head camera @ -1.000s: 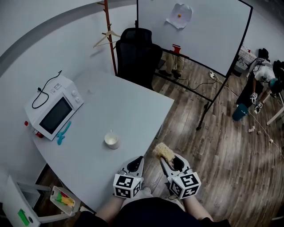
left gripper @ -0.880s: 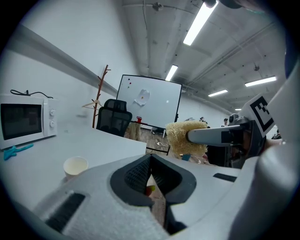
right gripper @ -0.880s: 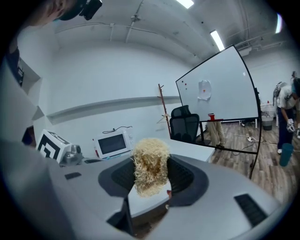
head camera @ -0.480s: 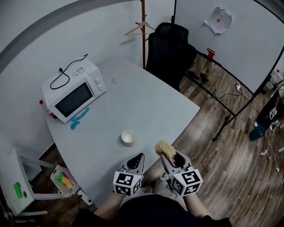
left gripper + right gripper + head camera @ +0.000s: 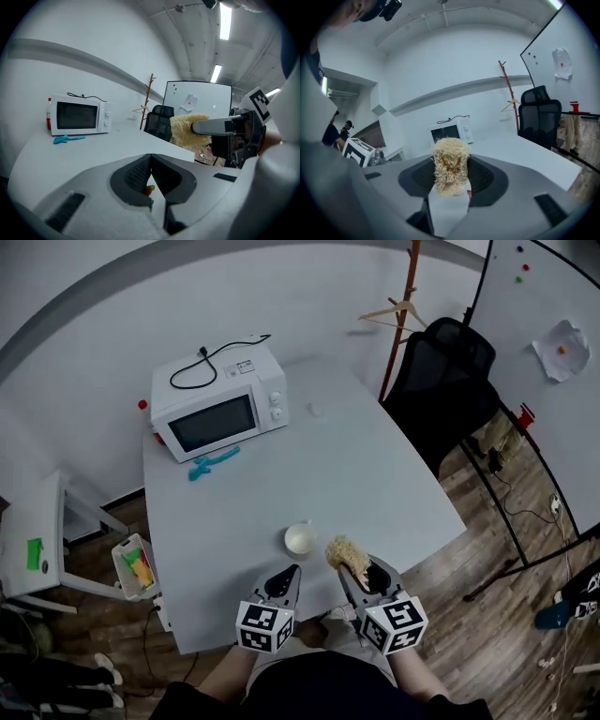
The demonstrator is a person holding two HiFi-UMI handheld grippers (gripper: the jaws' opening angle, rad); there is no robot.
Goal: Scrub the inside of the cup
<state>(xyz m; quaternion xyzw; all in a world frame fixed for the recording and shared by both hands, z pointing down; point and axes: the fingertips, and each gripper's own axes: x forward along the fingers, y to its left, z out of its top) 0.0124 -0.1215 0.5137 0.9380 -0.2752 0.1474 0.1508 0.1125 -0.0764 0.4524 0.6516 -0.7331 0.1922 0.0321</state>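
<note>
Just upper-left of the loofah (image 5: pixel 344 551) clamped in the right tool (image 5: pixel 354 570) stands the cup (image 5: pixel 300 539); the left tool (image 5: pixel 291 572) below is closed, empty.

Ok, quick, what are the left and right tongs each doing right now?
Left tongs: closed, empty.
Right tongs: closed on the loofah sponge.

Ceiling strip lights (image 5: pixel 225 21) give bright, even light; fisheye edges curve and darken.

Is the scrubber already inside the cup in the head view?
No, the loofah scrubber sits clamped in the right gripper, to the right of the white cup and outside its rim.
</note>
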